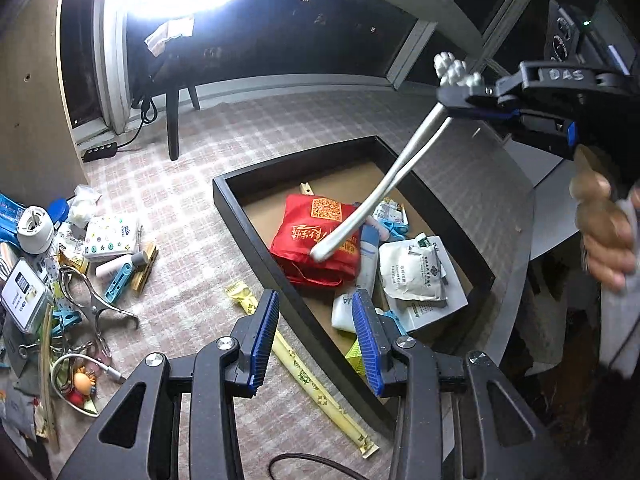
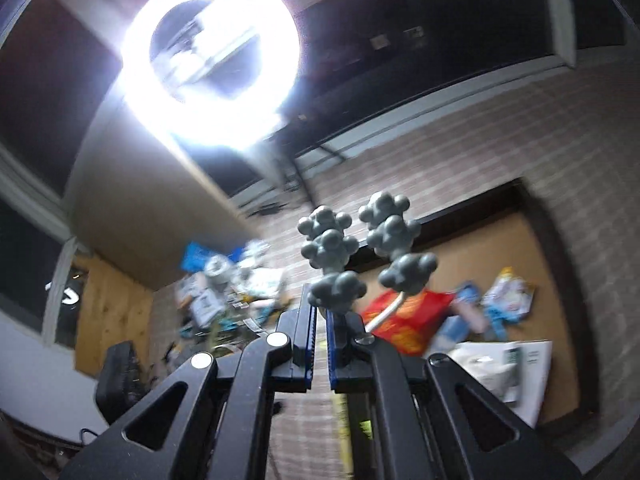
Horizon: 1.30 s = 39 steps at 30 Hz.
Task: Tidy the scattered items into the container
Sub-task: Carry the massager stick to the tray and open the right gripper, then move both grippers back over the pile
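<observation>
Clutter, at nine o'clock in my left wrist view: scattered items [image 1: 60,280] lie piled on the checked surface [image 1: 192,216], among them a white round piece [image 1: 35,229], a patterned white box [image 1: 112,237], a blue clip [image 1: 118,282] and metal tongs [image 1: 94,300].

Sleeve, at six o'clock: a yellow chopstick sleeve [image 1: 308,380] lies on the surface just outside the container's near wall.

Left gripper: I see my left gripper [image 1: 316,340] hanging above that wall, its blue-padded jaws apart with nothing between them.

Container, at centre: the black-walled container [image 1: 256,232] sits on the surface and holds a red bag [image 1: 312,236], a white tube [image 1: 360,280], white sachets [image 1: 412,272] and a blue clip at the back.

Massager: a silver roller massager [image 1: 384,188] slants over the container from one o'clock down to centre, its handle tip over the red bag; I cannot tell whether it touches the bag.

Right gripper, at two o'clock: my right gripper [image 1: 460,94] is clamped on the massager just below its knobbly heads [image 2: 356,248], jaws nearly together on the stem. A hand [image 1: 604,236] grips its handle at three o'clock.

Right wrist view: blurred; the heads stand up at twelve o'clock over the jaws.
</observation>
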Each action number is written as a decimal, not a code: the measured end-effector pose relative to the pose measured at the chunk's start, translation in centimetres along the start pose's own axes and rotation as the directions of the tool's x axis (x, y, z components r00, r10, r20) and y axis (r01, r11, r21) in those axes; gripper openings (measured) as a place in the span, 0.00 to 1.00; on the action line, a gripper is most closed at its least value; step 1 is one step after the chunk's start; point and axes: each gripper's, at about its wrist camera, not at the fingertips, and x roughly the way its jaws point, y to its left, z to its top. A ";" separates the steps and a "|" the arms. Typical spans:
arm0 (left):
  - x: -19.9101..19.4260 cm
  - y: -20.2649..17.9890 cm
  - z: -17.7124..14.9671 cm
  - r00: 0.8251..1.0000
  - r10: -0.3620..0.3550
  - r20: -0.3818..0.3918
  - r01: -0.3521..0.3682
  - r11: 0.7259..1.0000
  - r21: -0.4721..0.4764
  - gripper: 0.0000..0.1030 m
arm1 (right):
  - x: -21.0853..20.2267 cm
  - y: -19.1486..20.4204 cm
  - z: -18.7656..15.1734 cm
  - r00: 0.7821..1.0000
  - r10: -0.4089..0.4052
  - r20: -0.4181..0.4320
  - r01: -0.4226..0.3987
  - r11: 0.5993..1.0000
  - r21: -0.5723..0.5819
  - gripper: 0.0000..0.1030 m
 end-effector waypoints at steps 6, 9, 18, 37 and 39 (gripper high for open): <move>0.3 0.6 -0.3 1.000 0.016 -0.012 -0.016 1.000 -0.023 0.36 | 0.9 -3.4 0.8 0.991 -0.124 -0.046 0.126 0.992 0.028 0.26; 0.1 1.1 -0.6 1.000 0.028 -0.009 -0.028 0.999 -0.034 0.36 | 1.7 -4.2 0.7 0.986 -0.155 -0.061 0.157 0.987 0.038 0.26; 0.0 4.7 -2.6 0.995 0.097 -0.034 -0.100 0.988 -0.116 0.36 | 4.3 -1.9 -0.2 0.987 -0.134 -0.090 0.130 0.990 -0.053 0.27; -5.6 19.6 -11.4 0.954 0.282 -0.099 -0.296 0.853 -0.430 0.36 | 10.8 18.4 -9.1 0.957 -0.152 -0.248 0.009 0.869 -0.495 0.47; -6.4 20.8 -12.3 0.954 0.285 -0.097 -0.297 0.831 -0.471 0.36 | 10.6 20.8 -10.4 0.959 -0.141 -0.246 -0.017 0.838 -0.545 0.49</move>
